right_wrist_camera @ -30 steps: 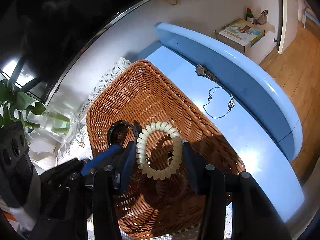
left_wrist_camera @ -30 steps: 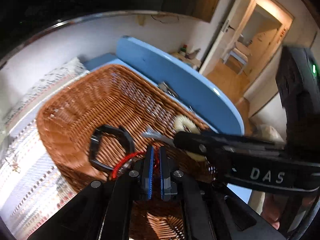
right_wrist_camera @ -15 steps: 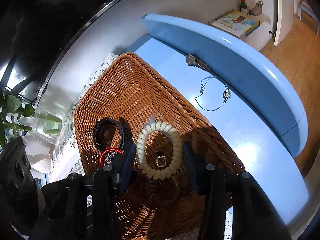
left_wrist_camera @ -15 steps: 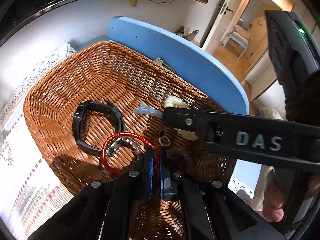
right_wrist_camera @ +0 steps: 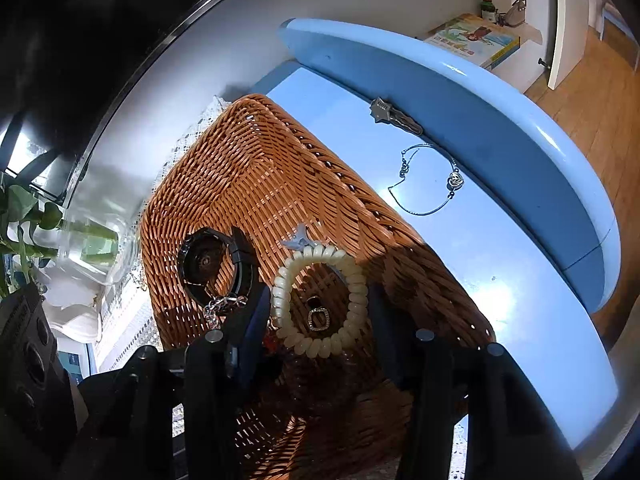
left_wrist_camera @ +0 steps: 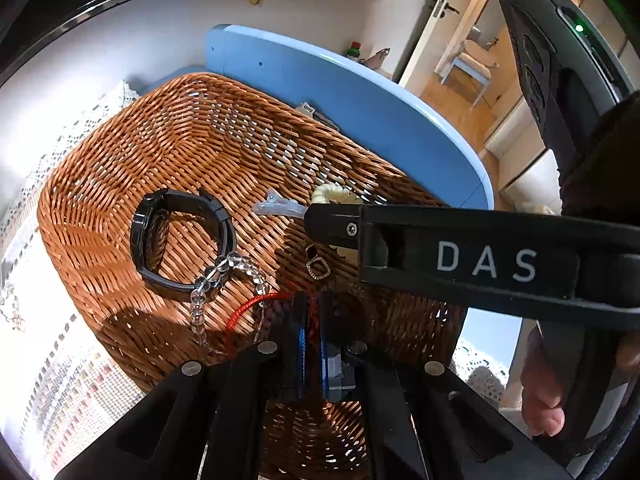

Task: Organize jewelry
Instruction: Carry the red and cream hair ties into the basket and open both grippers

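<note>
Wicker basket (left_wrist_camera: 120,184) sits on a blue table (right_wrist_camera: 500,280), partly over a lace cloth (left_wrist_camera: 52,360). Inside the basket: black watch (left_wrist_camera: 176,240) on its side, clear bead strand (left_wrist_camera: 224,276) draped over the watch strap, red cord (left_wrist_camera: 256,304), small square charm (left_wrist_camera: 318,270), pale hair clip (left_wrist_camera: 280,208), and a cream bead bracelet (right_wrist_camera: 320,300). Left gripper (left_wrist_camera: 312,320) points down into the basket, jaws pressed together on the red cord, which runs between the blue pads; the bead strand hangs off the cord beside them. Right gripper (right_wrist_camera: 320,308) hovers over the basket floor, jaws opening, cream bracelet lying between the fingers; left finger just beside it, right finger apart from it, so it is not gripped. The charm shows through the bracelet's ring. Still out on the table: thin silver chain (right_wrist_camera: 428,180) with a small pendant, and a star-headed metal clip (right_wrist_camera: 394,116) against the table's raised blue rim (right_wrist_camera: 480,120). Glass vase with green stems (right_wrist_camera: 84,248) stands beyond the basket. A hand (left_wrist_camera: 548,388) holds the right gripper's handle.
</note>
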`<state>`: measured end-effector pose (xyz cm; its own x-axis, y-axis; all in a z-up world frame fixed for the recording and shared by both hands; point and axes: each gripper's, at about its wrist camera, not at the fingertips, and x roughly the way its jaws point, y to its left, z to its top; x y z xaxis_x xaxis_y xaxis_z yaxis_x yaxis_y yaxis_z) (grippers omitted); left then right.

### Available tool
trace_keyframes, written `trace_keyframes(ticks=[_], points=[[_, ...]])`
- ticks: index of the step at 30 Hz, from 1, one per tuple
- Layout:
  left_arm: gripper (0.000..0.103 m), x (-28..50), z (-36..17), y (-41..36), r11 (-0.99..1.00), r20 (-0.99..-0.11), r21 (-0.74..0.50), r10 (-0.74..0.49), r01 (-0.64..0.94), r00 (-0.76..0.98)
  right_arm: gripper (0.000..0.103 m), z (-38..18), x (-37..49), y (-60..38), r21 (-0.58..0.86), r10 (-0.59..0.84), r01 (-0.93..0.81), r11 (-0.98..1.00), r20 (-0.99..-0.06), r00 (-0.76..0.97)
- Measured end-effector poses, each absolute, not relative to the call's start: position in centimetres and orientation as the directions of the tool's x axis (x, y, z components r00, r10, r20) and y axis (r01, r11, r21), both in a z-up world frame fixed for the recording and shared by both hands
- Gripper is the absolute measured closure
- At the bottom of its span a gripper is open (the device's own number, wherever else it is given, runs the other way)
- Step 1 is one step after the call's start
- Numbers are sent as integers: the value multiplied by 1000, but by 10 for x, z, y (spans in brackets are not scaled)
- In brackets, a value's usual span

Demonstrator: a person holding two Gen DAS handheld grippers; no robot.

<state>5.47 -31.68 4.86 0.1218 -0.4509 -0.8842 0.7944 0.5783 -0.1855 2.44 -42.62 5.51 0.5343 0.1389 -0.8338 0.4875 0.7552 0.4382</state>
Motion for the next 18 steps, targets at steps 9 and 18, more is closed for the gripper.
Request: trace_keyframes(ticks=[9,18], points=[[98,53,49,-316,575,-885,-193,-453,795,113,49,54,25,-426,434,137,489,756,-836,531],[98,53,50,-317,574,-884,-194,-453,795,112,49,54,25,-426,431,136,490,758,-838,528]])
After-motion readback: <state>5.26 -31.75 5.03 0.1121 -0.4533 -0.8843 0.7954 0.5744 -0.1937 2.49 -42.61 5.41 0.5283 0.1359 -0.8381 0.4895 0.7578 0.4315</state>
